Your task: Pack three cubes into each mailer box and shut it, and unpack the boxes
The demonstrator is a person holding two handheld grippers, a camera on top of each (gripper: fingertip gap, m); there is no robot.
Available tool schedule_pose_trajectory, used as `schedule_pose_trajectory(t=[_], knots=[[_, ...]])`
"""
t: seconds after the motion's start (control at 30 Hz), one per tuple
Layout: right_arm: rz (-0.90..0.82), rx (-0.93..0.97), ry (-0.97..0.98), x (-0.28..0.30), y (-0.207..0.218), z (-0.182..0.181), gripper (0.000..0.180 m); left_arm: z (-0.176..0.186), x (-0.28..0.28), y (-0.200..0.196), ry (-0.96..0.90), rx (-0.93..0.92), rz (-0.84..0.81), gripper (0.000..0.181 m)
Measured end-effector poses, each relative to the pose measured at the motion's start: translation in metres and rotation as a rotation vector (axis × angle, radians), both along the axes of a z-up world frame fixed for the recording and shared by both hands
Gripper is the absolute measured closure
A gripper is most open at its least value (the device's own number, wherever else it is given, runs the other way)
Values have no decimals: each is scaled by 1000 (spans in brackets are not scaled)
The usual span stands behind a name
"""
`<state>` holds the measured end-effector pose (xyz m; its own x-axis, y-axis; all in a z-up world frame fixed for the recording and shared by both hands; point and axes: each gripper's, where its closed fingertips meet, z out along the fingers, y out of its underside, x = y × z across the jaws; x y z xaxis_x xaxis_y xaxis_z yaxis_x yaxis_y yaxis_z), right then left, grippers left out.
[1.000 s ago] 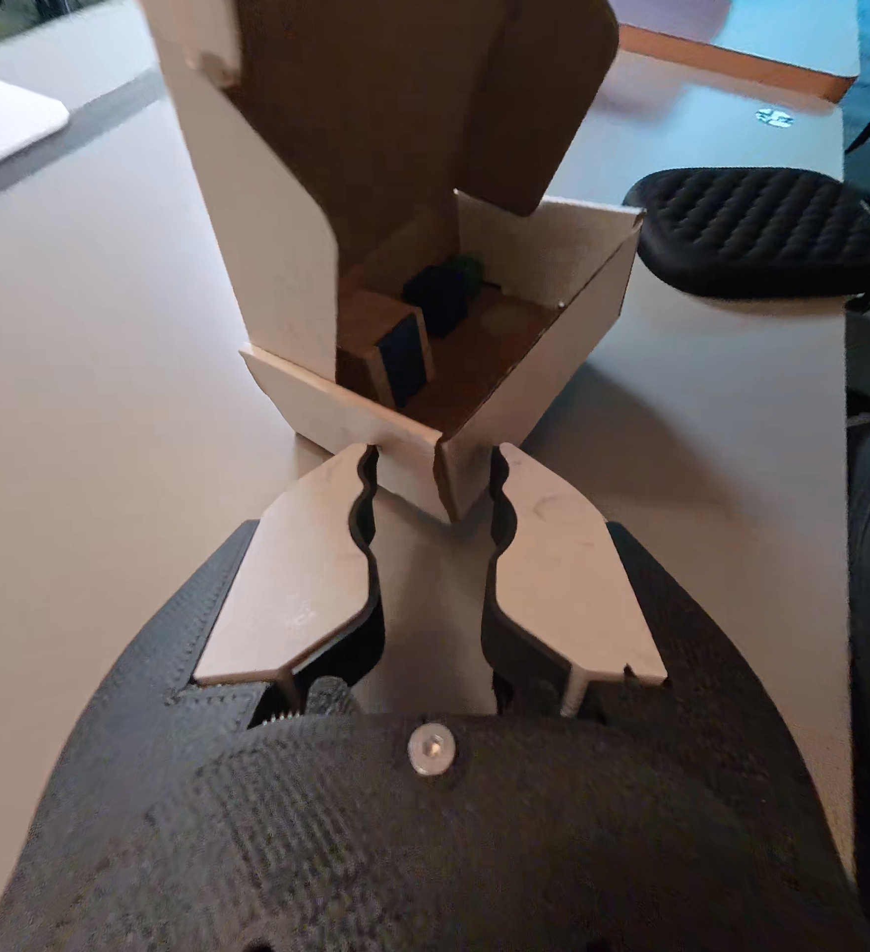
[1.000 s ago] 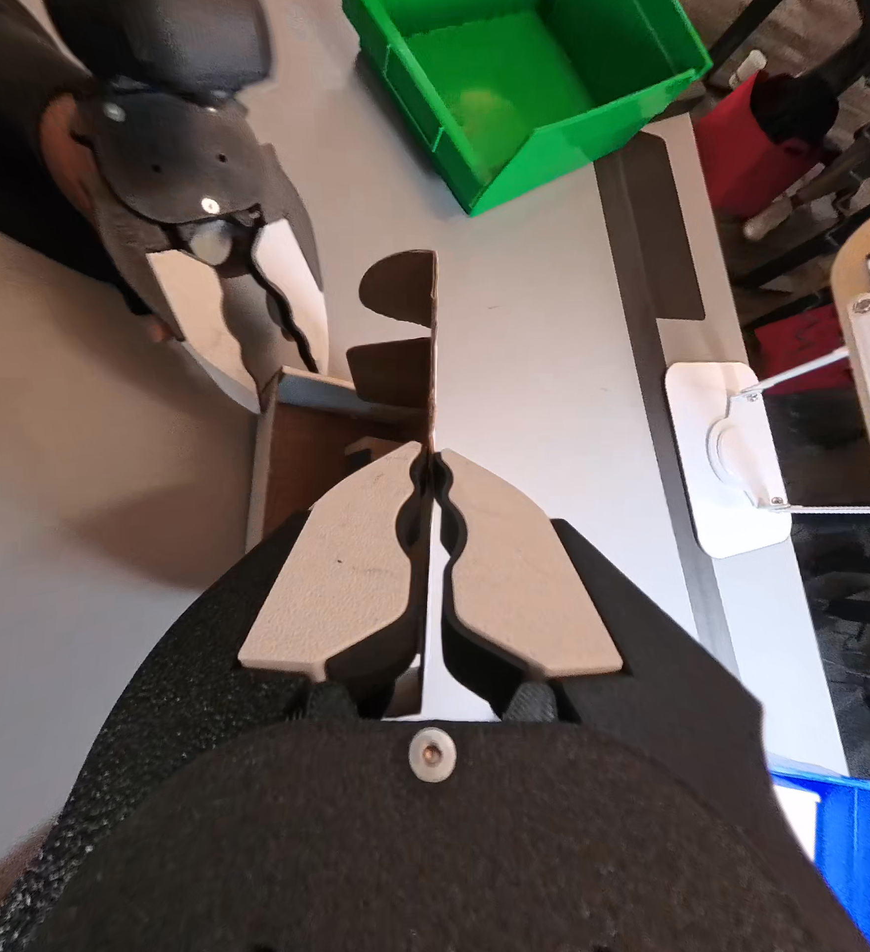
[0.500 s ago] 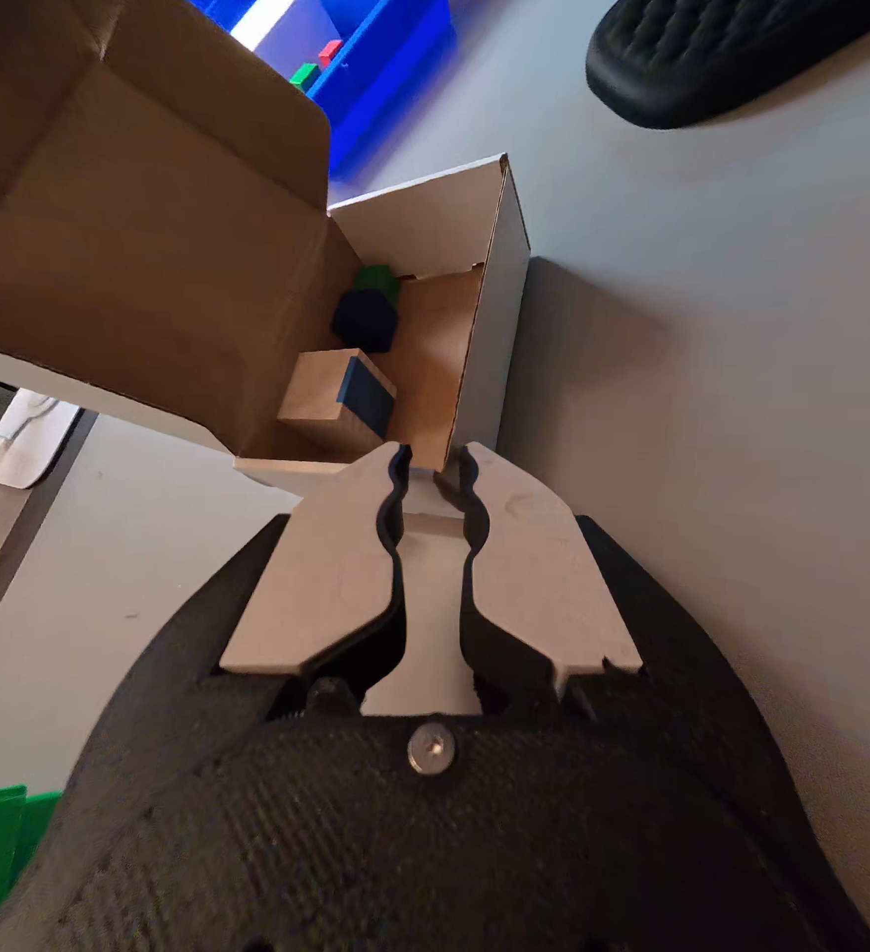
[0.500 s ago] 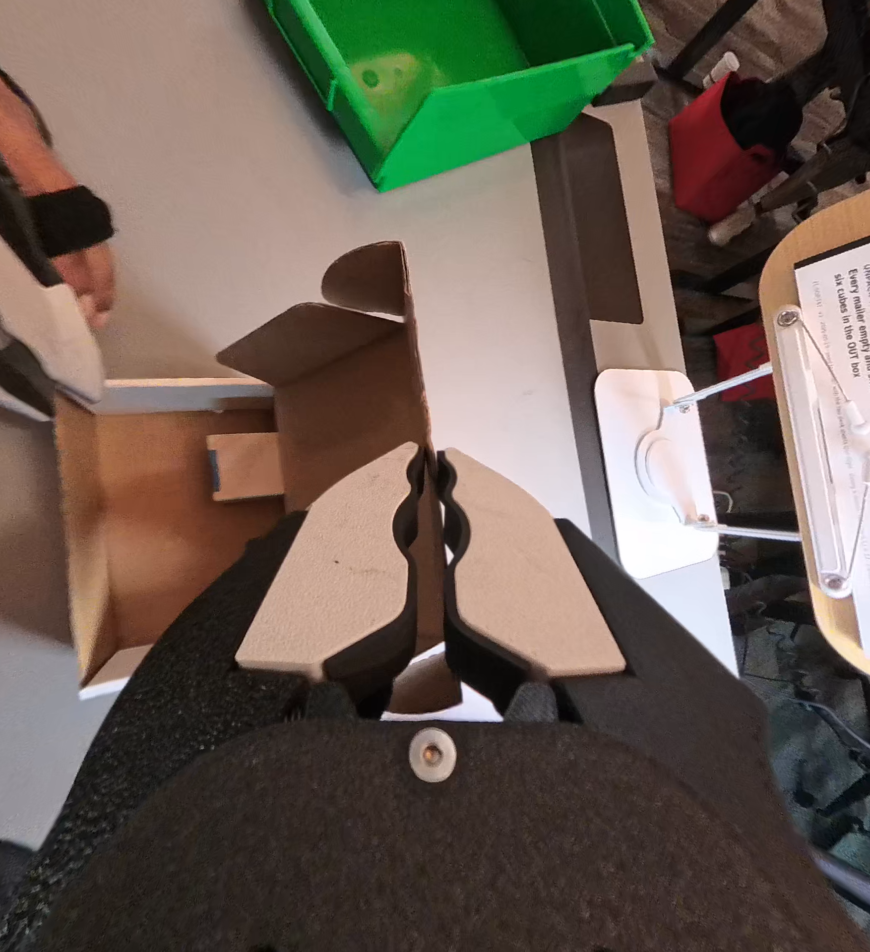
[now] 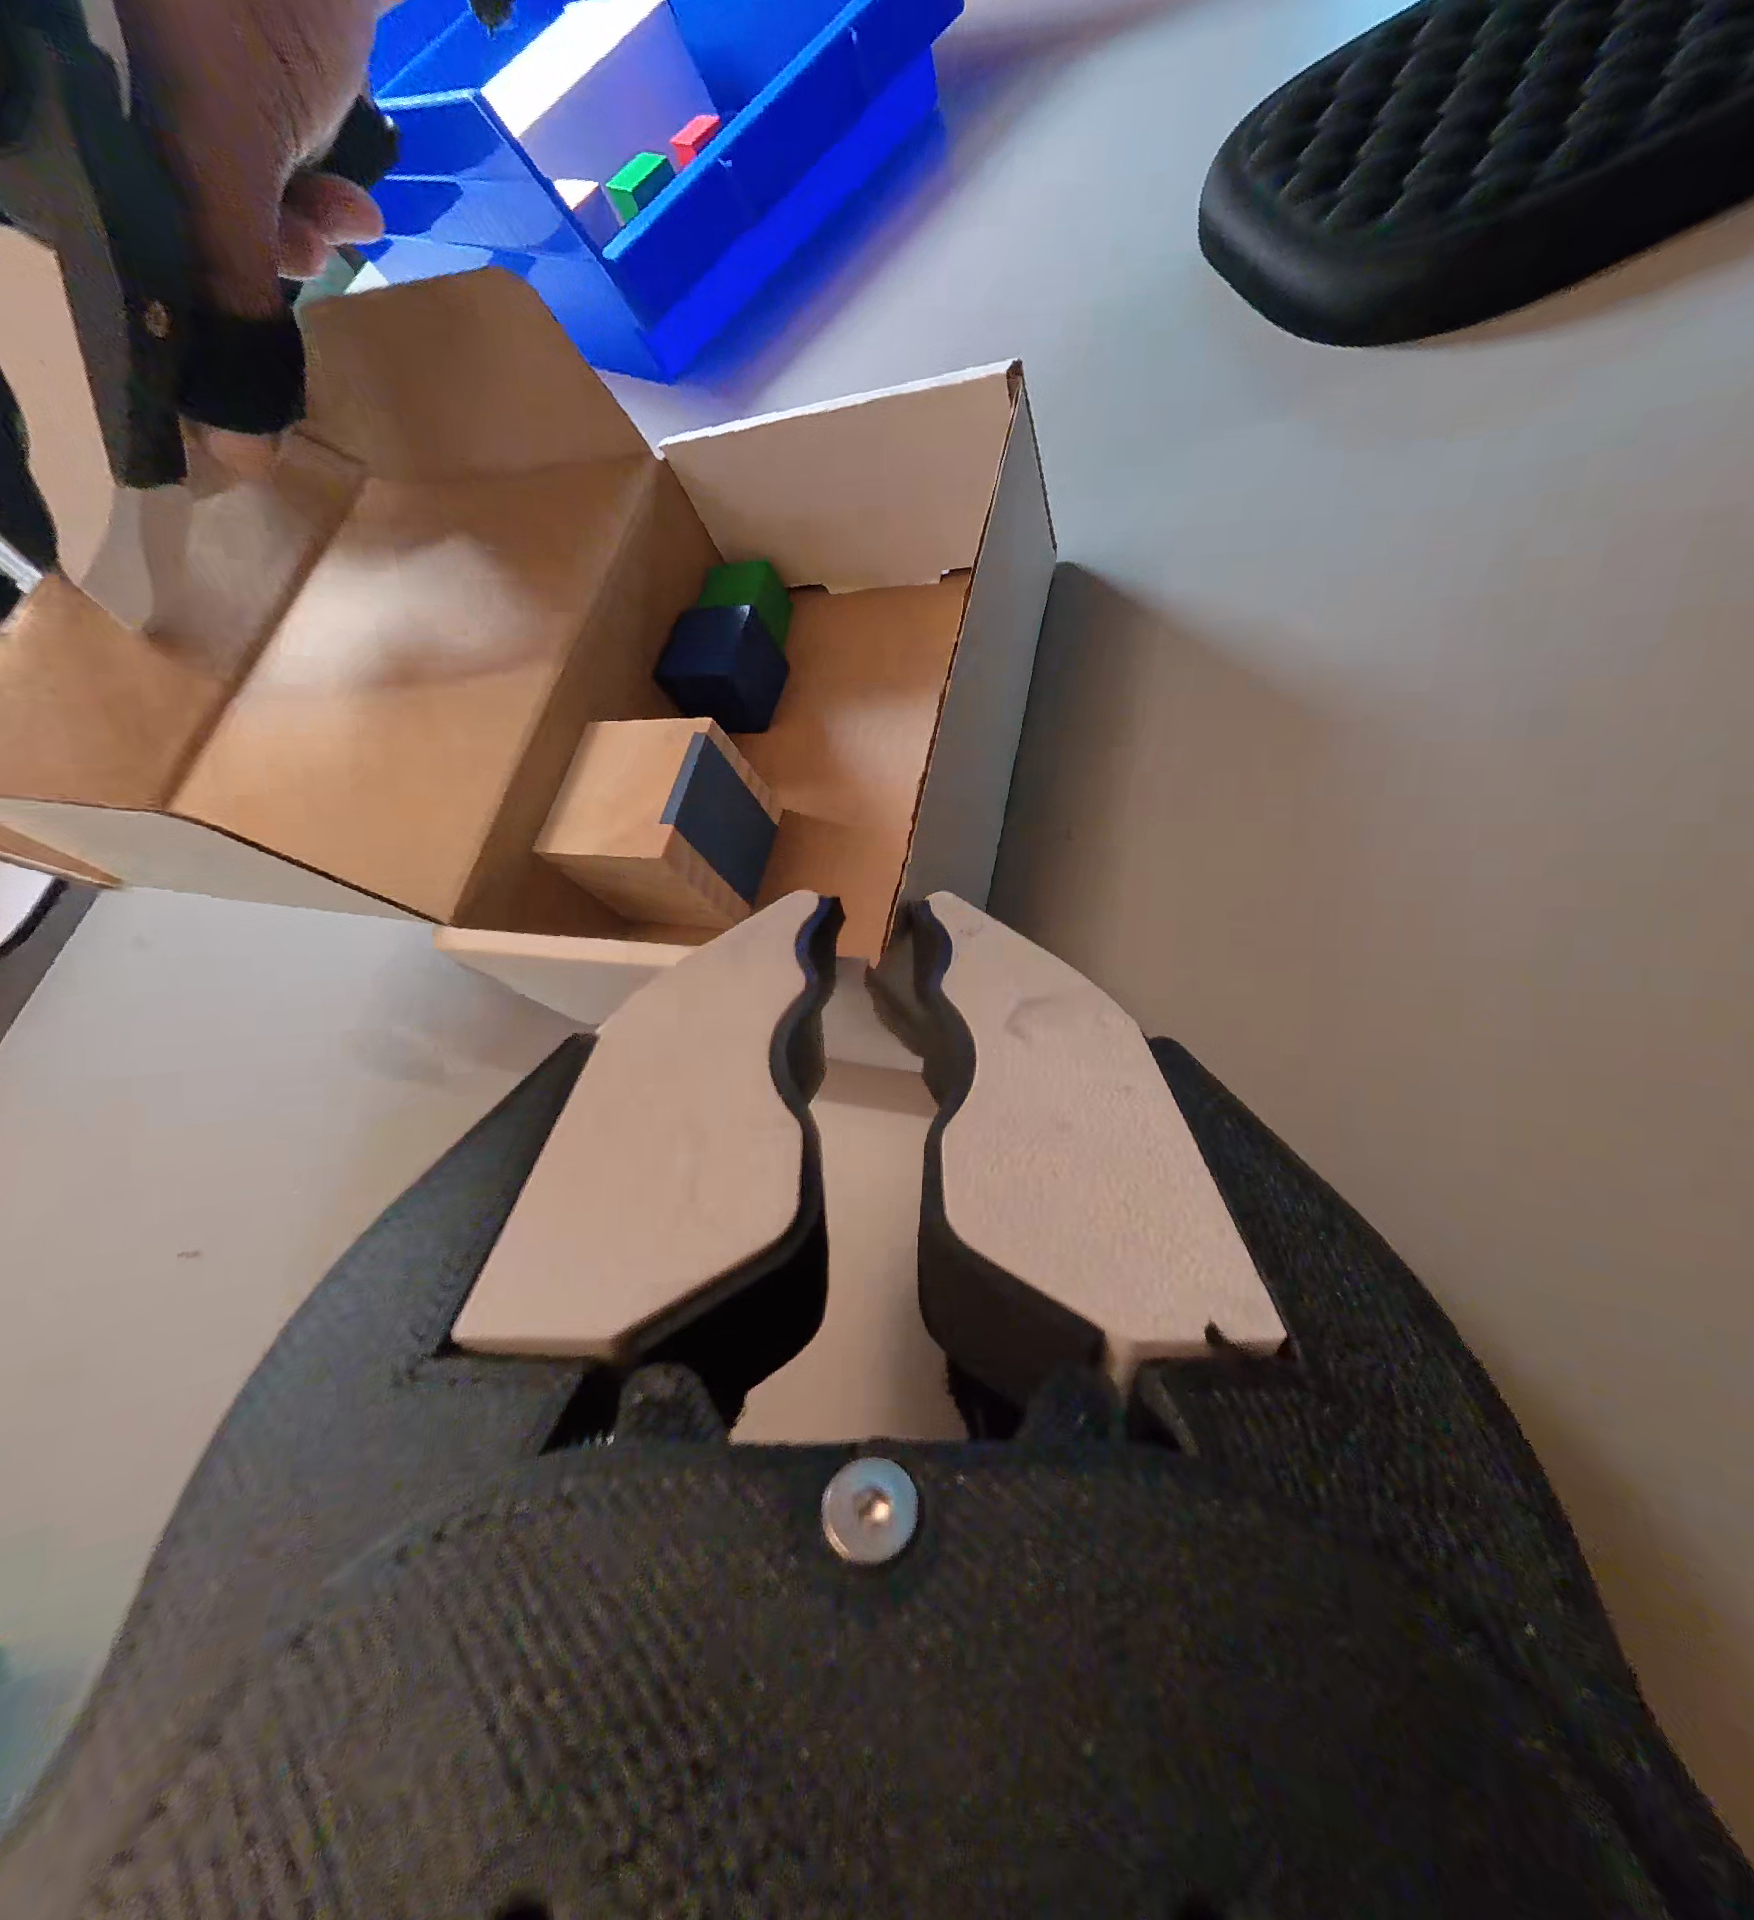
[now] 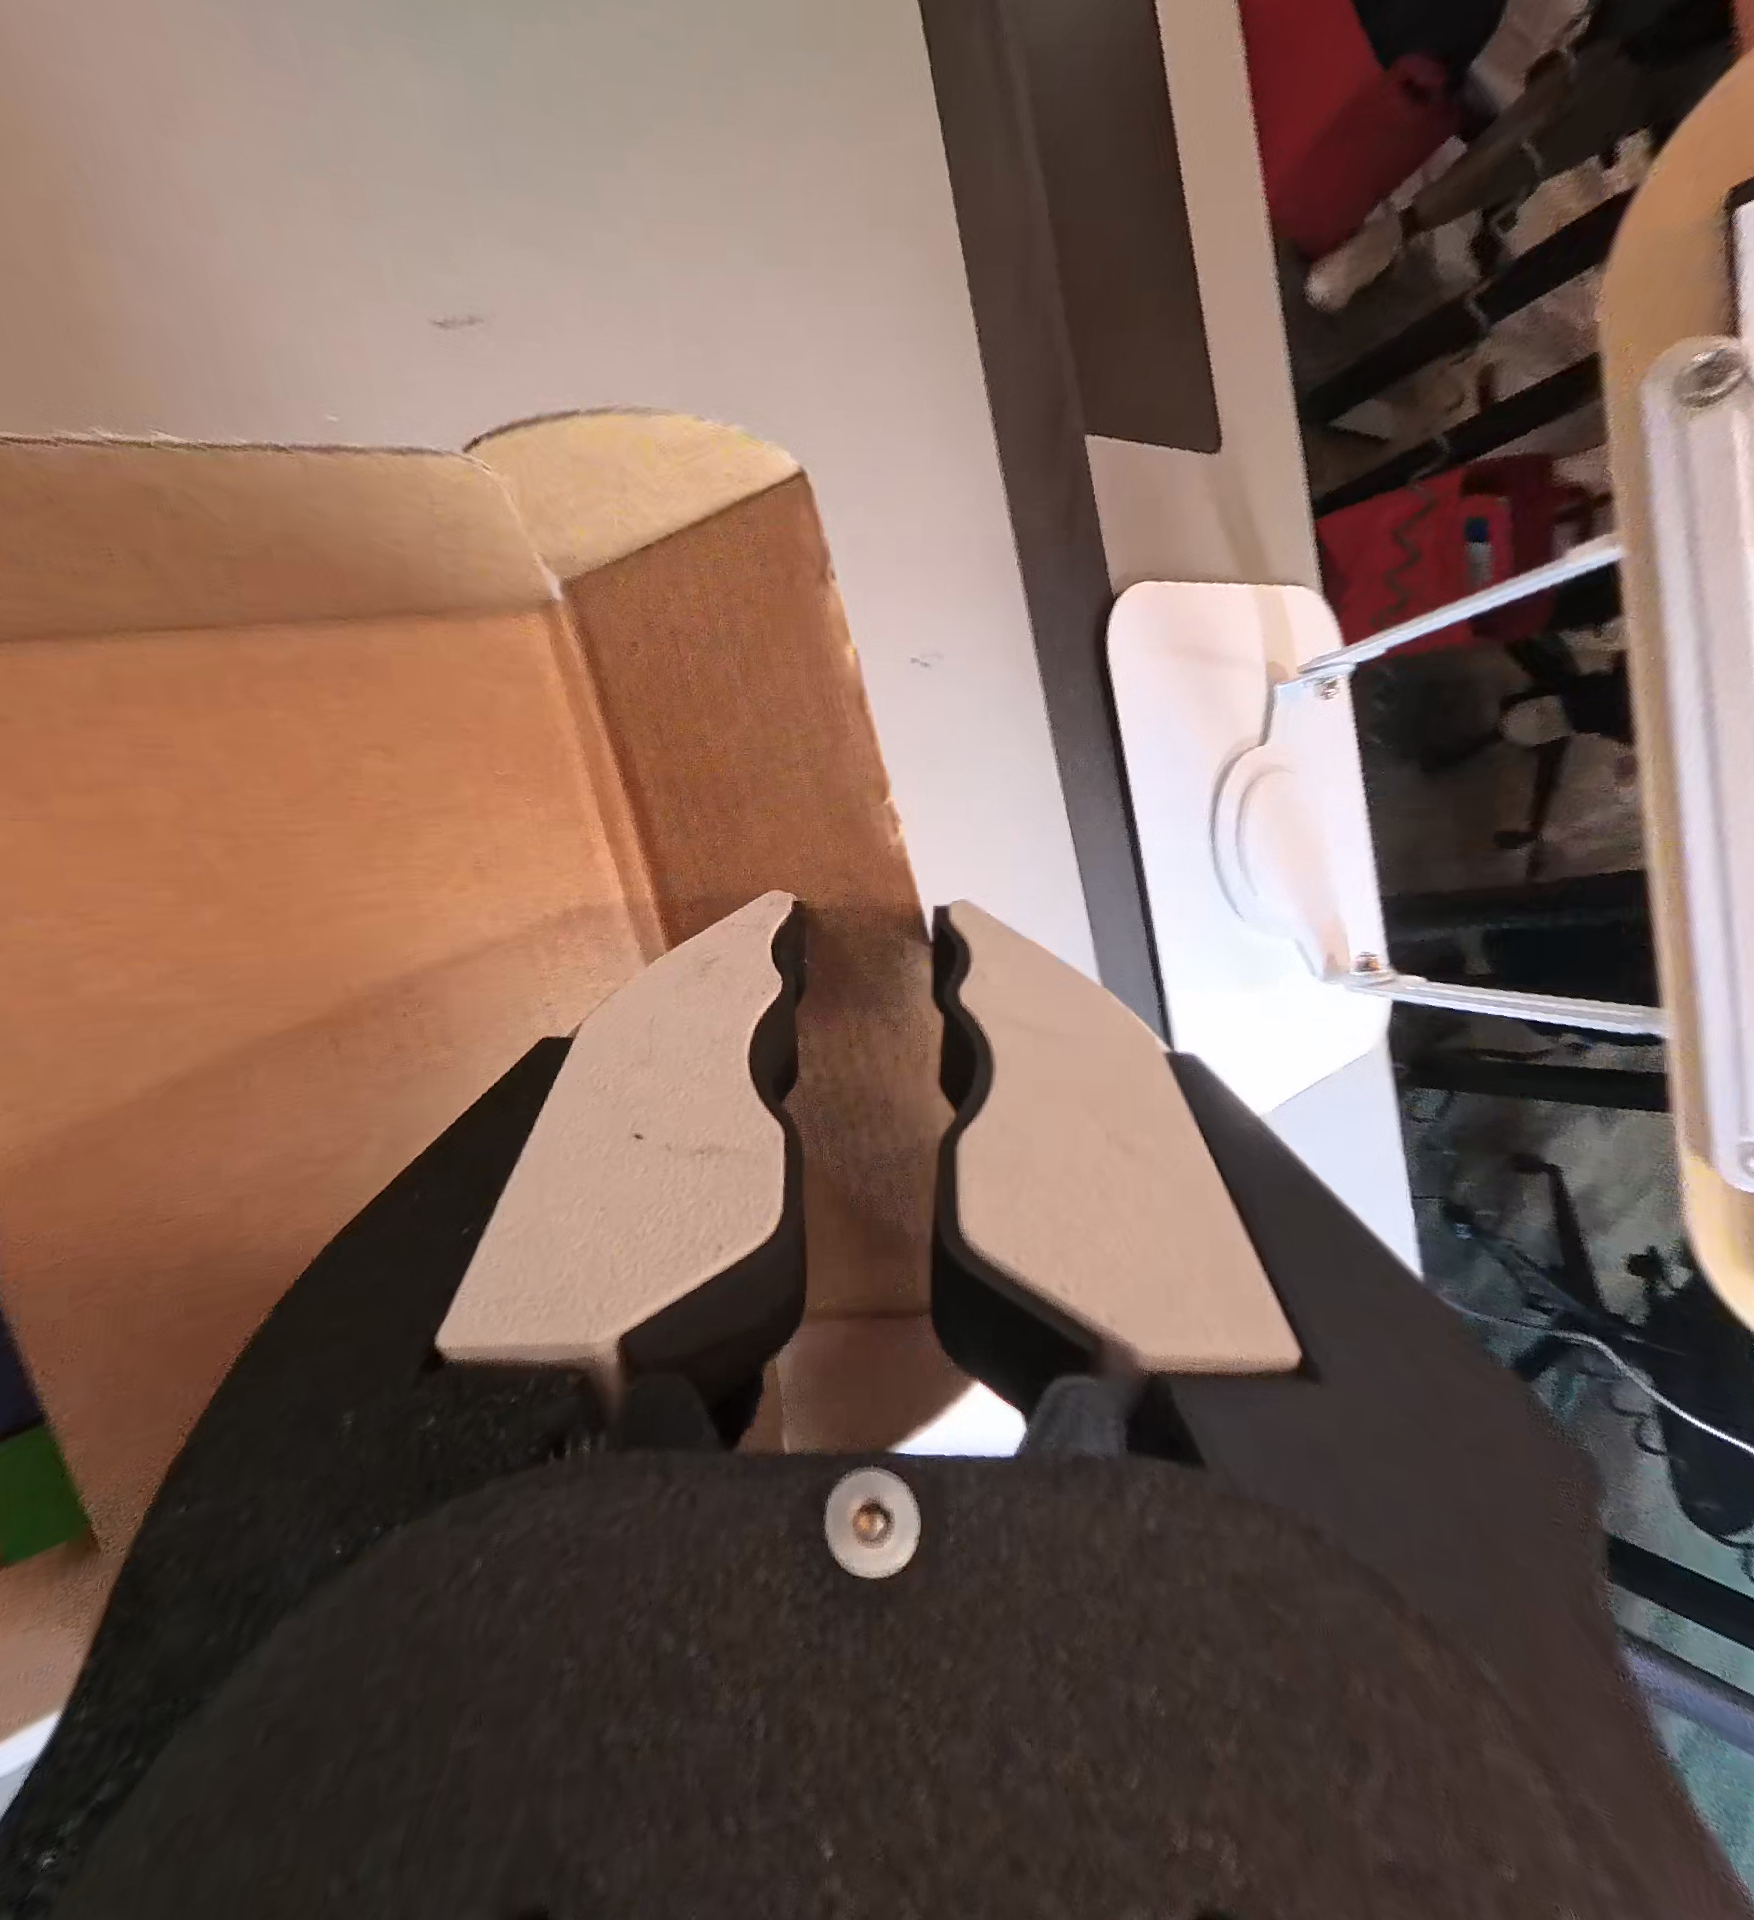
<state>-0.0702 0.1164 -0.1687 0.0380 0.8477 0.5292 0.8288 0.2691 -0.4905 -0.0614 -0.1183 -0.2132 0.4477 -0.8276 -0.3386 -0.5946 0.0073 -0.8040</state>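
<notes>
Both tongs work at one white-and-brown cardboard mailer box [image 5: 998,582]. Left of that box's walls, its brown lid [image 6: 229,790] lies folded back, and the right gripper [image 6: 865,920] hangs over the lid's side flap, fingers spread and apart from it. Inside the box sit a wooden block with a navy face [image 5: 660,831], a navy cube [image 5: 722,665] and a green cube [image 5: 748,592]; the right wrist view catches only their edges. At the box's near corner, the left gripper [image 5: 873,920] pinches the wall. Only the left wrist view shows the blue plastic bin [image 5: 748,208] beyond the box.
</notes>
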Motion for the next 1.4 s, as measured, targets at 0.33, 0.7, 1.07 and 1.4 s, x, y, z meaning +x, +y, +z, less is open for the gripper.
schedule_pose_trajectory(t=[0.33,0.7,1.07,1.4], knots=[[-41,111,442,27,-68,116,132,-6,17,2,-7,-17,11,172],[-163,-392,217,49,-175,-16,124,15,14,-3,-76,36,-12,168],[-208,-335,-99,24,-156,-66,127,2,2,-1,3,56,30,167],[-37,-308,-161,30,-173,-60,163,2,1,0,-12,39,36,167]])
